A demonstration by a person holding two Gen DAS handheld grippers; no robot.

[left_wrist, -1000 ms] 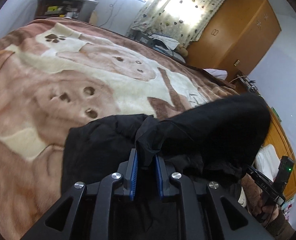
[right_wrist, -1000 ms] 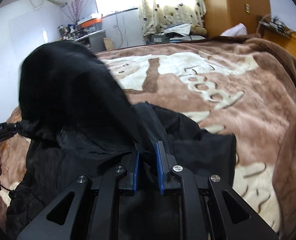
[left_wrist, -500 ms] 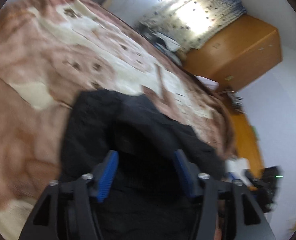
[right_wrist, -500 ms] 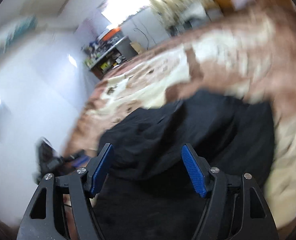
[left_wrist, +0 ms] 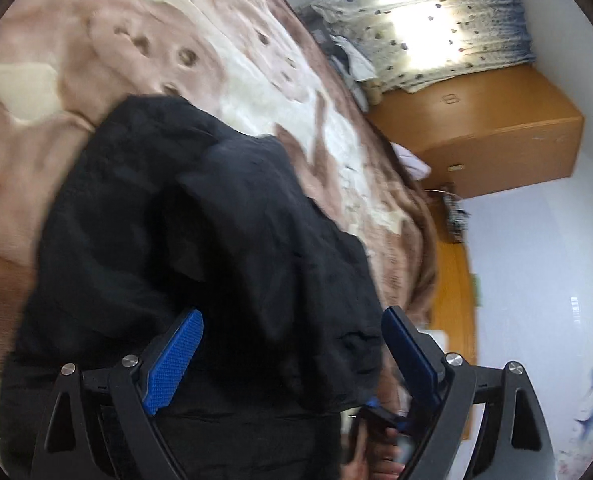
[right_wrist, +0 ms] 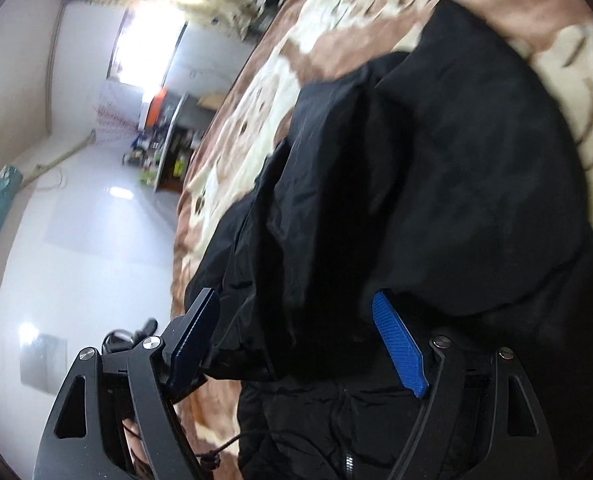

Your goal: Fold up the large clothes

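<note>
Claws (left_wrist: 292, 354) (right_wrist: 296, 340) gape wide, empty, over the black jacket (left_wrist: 200, 240).

I count one black garment (left_wrist: 216, 248), lying in folded layers on one bed. One brown and cream blanket (left_wrist: 96, 52) covers that bed. I hold two claws: my left claw (left_wrist: 292, 356) and my right claw (right_wrist: 296, 340), each with two blue pads (left_wrist: 172, 364), so four pads in all. Around the room I count one wooden wardrobe (left_wrist: 492, 140), one spotted curtain (left_wrist: 436, 32) and one cluttered shelf (right_wrist: 168, 136).
</note>
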